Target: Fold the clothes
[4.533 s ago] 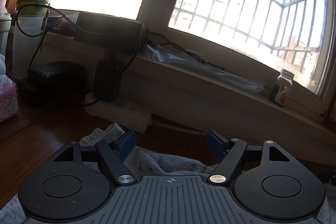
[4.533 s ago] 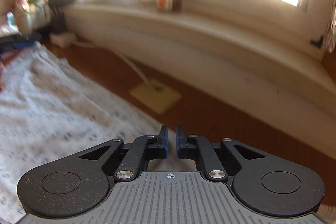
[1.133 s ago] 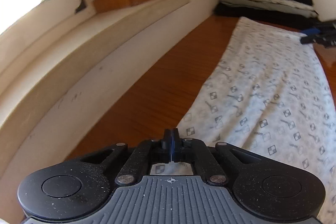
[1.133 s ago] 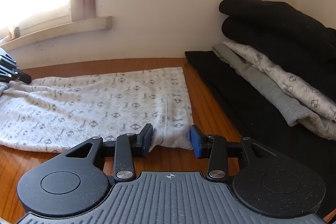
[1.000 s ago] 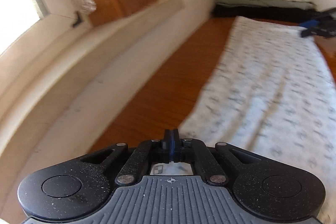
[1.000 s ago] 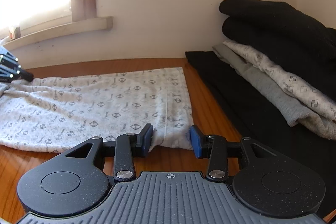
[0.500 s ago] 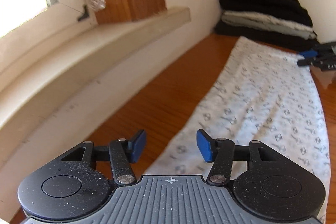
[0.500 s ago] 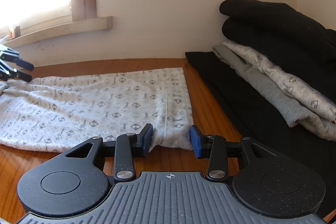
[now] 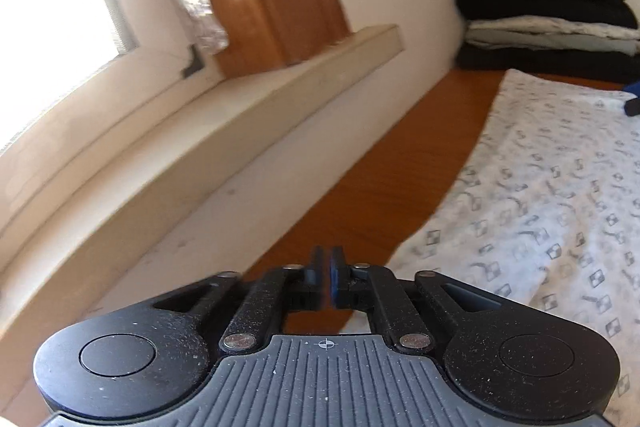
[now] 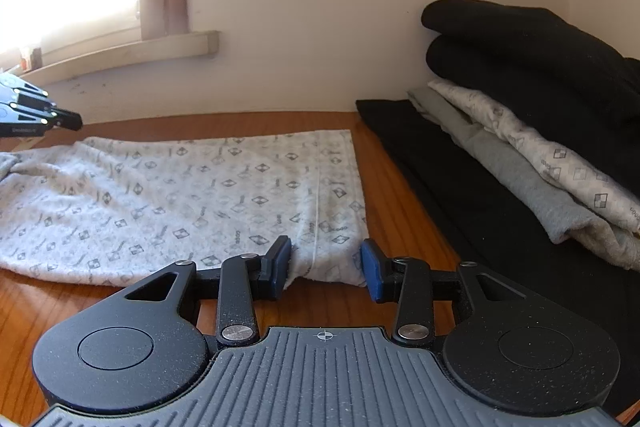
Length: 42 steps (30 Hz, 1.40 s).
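A white garment with a small grey diamond print (image 9: 560, 207) lies spread flat along the wooden surface (image 9: 400, 187). In the right wrist view the same garment (image 10: 200, 195) stretches away to the left. My left gripper (image 9: 328, 275) is shut with nothing visible between its fingers, over bare wood just left of the garment's near end. From the right wrist view, the left gripper (image 10: 40, 117) hovers above the far end of the cloth. My right gripper (image 10: 326, 267) is open, its blue pads (image 10: 280, 259) on either side of the garment's near corner hem.
A stack of folded clothes (image 10: 520, 87), black, grey and printed white, sits on a black cloth against the wall at the right. That stack (image 9: 540, 7) is beyond the garment in the left view. A pale window sill (image 9: 240, 115) runs along the left.
My left gripper, shut on the garment's end a second ago and open half a second ago, is now shut and empty and has shifted left off the cloth. The right gripper has not moved.
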Tool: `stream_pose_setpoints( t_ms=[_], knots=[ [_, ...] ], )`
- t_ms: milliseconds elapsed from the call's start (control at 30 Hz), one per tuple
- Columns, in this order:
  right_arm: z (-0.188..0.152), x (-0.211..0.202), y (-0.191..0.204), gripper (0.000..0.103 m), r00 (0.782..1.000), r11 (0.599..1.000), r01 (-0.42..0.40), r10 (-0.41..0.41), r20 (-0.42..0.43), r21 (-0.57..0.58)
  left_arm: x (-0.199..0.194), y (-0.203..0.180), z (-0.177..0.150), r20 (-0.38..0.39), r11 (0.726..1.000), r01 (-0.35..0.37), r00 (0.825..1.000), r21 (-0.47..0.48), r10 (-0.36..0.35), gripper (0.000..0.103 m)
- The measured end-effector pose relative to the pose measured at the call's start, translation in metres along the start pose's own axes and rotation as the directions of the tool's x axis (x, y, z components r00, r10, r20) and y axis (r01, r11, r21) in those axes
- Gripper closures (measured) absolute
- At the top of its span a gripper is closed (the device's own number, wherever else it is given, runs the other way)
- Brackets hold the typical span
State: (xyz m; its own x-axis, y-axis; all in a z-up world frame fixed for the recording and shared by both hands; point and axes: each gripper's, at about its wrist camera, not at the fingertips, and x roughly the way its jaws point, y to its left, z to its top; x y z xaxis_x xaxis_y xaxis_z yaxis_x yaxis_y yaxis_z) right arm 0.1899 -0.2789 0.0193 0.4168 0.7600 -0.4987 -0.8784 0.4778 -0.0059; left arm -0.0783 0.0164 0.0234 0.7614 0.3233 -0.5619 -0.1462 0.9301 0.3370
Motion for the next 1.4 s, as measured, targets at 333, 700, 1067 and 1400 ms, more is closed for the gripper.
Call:
stream_pose_setpoints(
  t_ms=[333,700,1067,1400],
  knots=[
    [0.004,-0.021,0.019,0.056,0.991,0.998,0.057,-0.061,0.116,0.037,-0.082,0.049,-0.040,-0.007,0.998,-0.004,1.000,-0.062,0.004,0.056],
    [0.059,0.005,0.192,0.056,0.892,0.887,-0.436,0.448,0.060,-0.150,-0.185,0.122,-0.087,0.032,0.969,-0.164,0.984,-0.183,0.173,0.049],
    [0.086,0.091,0.334,0.056,0.778,0.773,-0.624,0.599,-0.188,-0.120,-0.211,0.144,-0.160,-0.047,0.964,-0.158,0.987,-0.213,0.152,0.049],
    [0.071,0.088,0.354,0.074,0.789,0.759,-0.614,0.581,-0.201,-0.216,-0.209,0.165,-0.225,-0.137,0.947,-0.200,0.976,-0.251,0.170,0.048]
  ],
)
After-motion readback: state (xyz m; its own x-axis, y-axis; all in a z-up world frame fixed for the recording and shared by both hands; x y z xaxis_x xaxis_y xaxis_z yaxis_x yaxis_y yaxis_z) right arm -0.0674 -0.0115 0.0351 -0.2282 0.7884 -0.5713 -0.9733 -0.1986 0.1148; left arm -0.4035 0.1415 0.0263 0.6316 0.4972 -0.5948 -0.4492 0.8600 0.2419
